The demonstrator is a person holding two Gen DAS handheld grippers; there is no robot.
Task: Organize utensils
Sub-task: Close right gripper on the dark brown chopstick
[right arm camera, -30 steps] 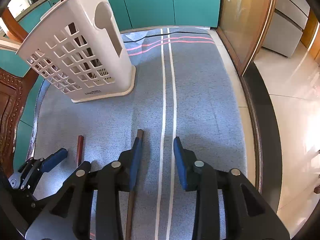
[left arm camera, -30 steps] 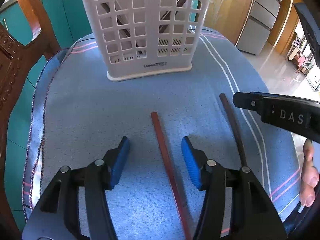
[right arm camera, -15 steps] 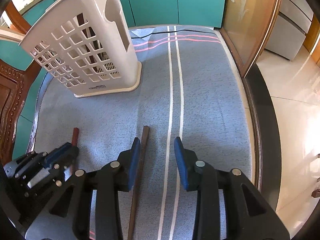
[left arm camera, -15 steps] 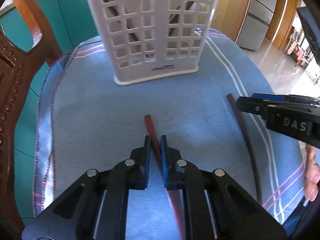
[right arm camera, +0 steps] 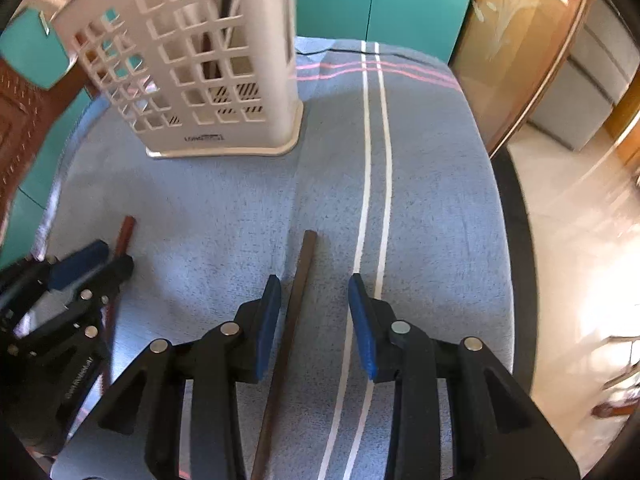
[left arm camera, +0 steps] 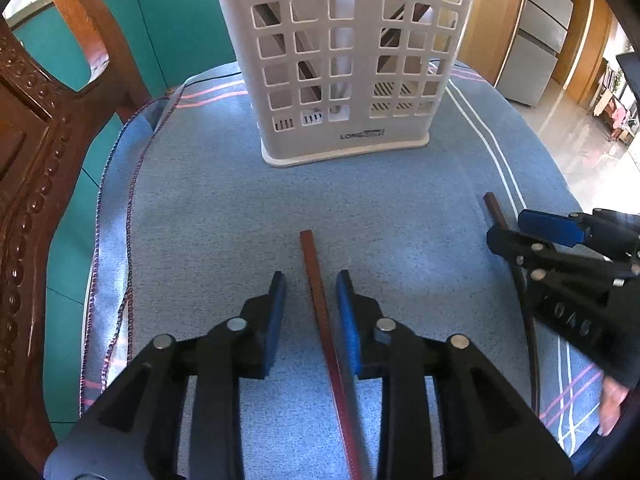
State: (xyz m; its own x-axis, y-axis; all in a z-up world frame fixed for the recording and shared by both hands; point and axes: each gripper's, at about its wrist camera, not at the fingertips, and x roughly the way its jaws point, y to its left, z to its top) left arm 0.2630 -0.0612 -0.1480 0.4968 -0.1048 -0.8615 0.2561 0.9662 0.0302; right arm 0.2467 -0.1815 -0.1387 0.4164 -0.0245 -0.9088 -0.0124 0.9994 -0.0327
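Observation:
A reddish-brown chopstick (left arm camera: 316, 280) lies on the blue cloth between the open fingers of my left gripper (left arm camera: 310, 296), near the right pad. A darker brown chopstick (right arm camera: 298, 292) lies between the open fingers of my right gripper (right arm camera: 314, 300), close to the left pad. The white perforated utensil basket (left arm camera: 340, 60) stands upright on the cloth beyond both; dark sticks show inside it. The right gripper shows in the left wrist view (left arm camera: 560, 240) over the dark chopstick (left arm camera: 494, 208). The left gripper shows in the right wrist view (right arm camera: 80, 264) by the red chopstick (right arm camera: 126, 232).
A blue striped cloth (left arm camera: 220, 208) covers the table. A carved wooden chair (left arm camera: 36, 140) stands at the left edge. Teal cabinets (right arm camera: 380, 0) are behind. The table's right edge (right arm camera: 512, 240) drops to a tiled floor.
My left gripper, shut on the red chopstick half a second ago, is now open around it. My right gripper has shifted left so the dark chopstick lies between its fingers.

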